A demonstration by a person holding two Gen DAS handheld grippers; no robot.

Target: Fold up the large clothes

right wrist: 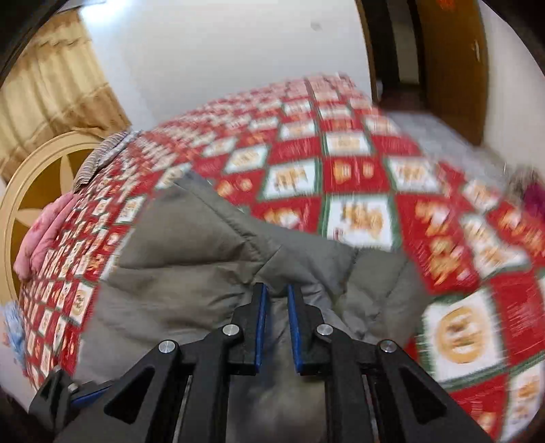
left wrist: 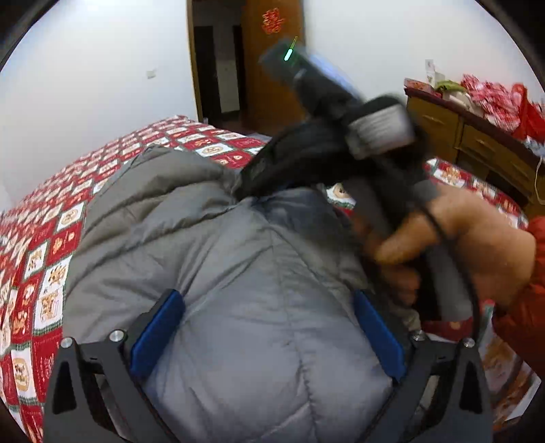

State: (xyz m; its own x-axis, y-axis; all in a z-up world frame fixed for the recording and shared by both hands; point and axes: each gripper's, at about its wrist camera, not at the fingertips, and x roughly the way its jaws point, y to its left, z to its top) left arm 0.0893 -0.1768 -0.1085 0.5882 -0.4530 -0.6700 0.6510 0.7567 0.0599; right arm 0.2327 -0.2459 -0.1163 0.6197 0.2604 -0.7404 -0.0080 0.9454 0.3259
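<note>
Bed (right wrist: pixel 357 191): covered by quilt in red and white diamond patches with green borders and orange motifs; fills most of both views.

Jacket (left wrist: pixel 218 245): large, grey, padded and stitched in panels; lying bunched on the bed, one edge folded across in the right wrist view (right wrist: pixel 211 238); quilt visible on all sides.

Left tool (left wrist: pixel 269 337): black frame, blue pads; spread wide just over the jacket, grey fabric filling the gap between fingers, pads not pressing on it.

Right tool (right wrist: pixel 274 296): same build; blue pads nearly pressed together, narrow gap left, tips at a raised ridge of the jacket; fabric pinched or not, cannot tell. Seen blurred in the left wrist view (left wrist: pixel 340 129), held by a hand (left wrist: pixel 477 245) in a red sleeve (left wrist: pixel 524 306), cable trailing beside the grip.

Walls: plain white. Doorway (left wrist: pixel 221 68) with brown wooden door (left wrist: pixel 269 75) standing open, red paper ornament (left wrist: pixel 272 21) on it.

Wooden dresser (left wrist: pixel 466 136): right of bed, drawers with handles; top loaded with red-and-white patterned packages (left wrist: pixel 494 98) and a small box; contents of drawers hidden.

Headboard (right wrist: pixel 44 191): cream, round, with brown inlay. Tan curtain (right wrist: pixel 51 85) behind it. Pink cushion (right wrist: pixel 44 238) and striped fabric (right wrist: pixel 98 160) at head end of bed.
</note>
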